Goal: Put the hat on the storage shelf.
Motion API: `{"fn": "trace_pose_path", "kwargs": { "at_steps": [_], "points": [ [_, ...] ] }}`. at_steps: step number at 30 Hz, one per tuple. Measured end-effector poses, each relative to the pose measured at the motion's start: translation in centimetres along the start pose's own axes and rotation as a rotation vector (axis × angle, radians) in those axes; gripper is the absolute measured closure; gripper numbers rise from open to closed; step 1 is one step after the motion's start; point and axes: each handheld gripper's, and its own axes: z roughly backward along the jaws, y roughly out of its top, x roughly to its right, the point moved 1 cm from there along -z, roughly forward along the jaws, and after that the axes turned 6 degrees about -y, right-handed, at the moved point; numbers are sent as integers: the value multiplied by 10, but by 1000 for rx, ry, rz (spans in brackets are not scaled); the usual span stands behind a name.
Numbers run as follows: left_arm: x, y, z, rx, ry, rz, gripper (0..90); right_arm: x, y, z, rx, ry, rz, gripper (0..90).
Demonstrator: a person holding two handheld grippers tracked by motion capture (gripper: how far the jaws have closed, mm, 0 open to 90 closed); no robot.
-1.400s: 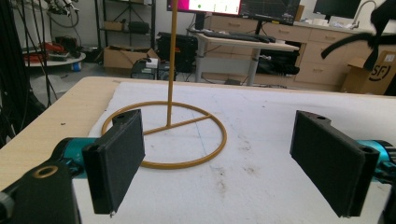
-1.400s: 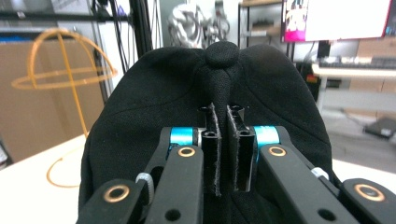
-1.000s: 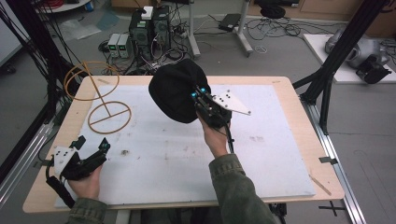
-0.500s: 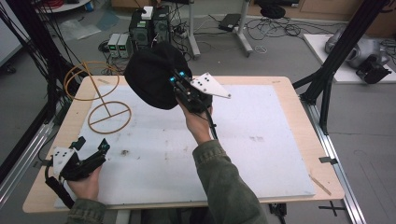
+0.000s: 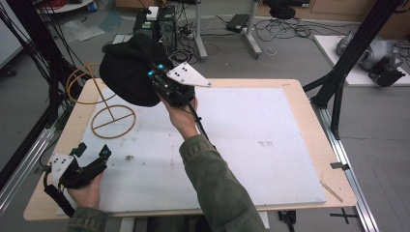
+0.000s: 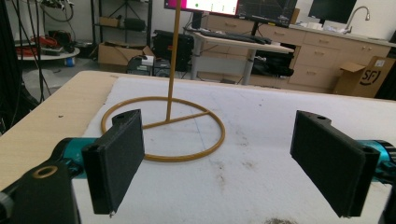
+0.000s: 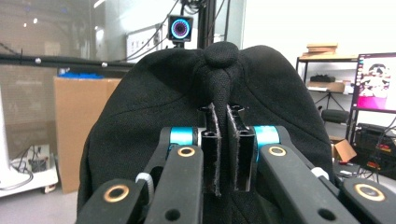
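While pinched aloft, black cap [image 5: 126, 72]

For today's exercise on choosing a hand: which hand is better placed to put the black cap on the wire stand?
Right. Its tool is shut on the black cap, held up beside the wire stand. The left tool rests open near the table edge.

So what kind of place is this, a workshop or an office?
Most likely a robotics lab or workshop: black frame posts stand around the table, cables trail over the floor, and monitors sit on a desk.
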Motion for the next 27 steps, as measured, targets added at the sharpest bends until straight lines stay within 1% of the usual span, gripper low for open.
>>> {"fn": "trace_pose_path", "kwargs": {
  "at_steps": [3,4,5,7,11,14,16,17,18,19,20,21,22,23,24,25,27],
  "points": [
    [0,0,0,-1,0,5,178,-8,1,-12,-3,13,1,859],
    [0,0,1,0,-1,4,178,-14,1,-19,-2,19,-4,859],
    [0,0,1,0,-1,4,178,-14,1,-19,-2,19,-4,859],
    [0,0,1,2,-4,8,178,-20,1,-27,-5,30,-9,859],
    [2,0,1,0,-13,7,178,-32,1,-41,-3,41,0,859],
    [3,-1,1,0,-16,7,178,-38,3,-51,8,52,-8,859],
    [3,-1,2,-2,-14,5,178,-41,5,-58,21,59,-14,860],
    [3,-1,2,-3,-13,3,178,-44,8,-66,30,60,-13,860],
    [3,0,3,0,-13,4,178,-45,8,-70,35,59,-19,860],
    [2,0,4,4,-11,5,178,-45,8,-70,35,59,-19,860],
    [2,0,5,4,-8,5,178,-46,8,-77,35,61,-21,860],
    [1,0,5,4,-7,5,178,-46,8,-77,35,61,-21,860],
    [0,0,5,6,-4,8,178,-49,7,-85,24,63,-14,859],
    [-1,-1,5,2,-4,9,178,-49,7,-85,24,63,-14,860],
    [-1,-1,6,2,-2,10,178,-52,5,-92,18,73,-10,859],
    [-2,-1,6,1,0,8,178,-52,5,-92,18,73,-10,859],
    [-2,-1,6,-4,1,7,178,-53,1,-98,1,77,-10,859]
  ]
}}
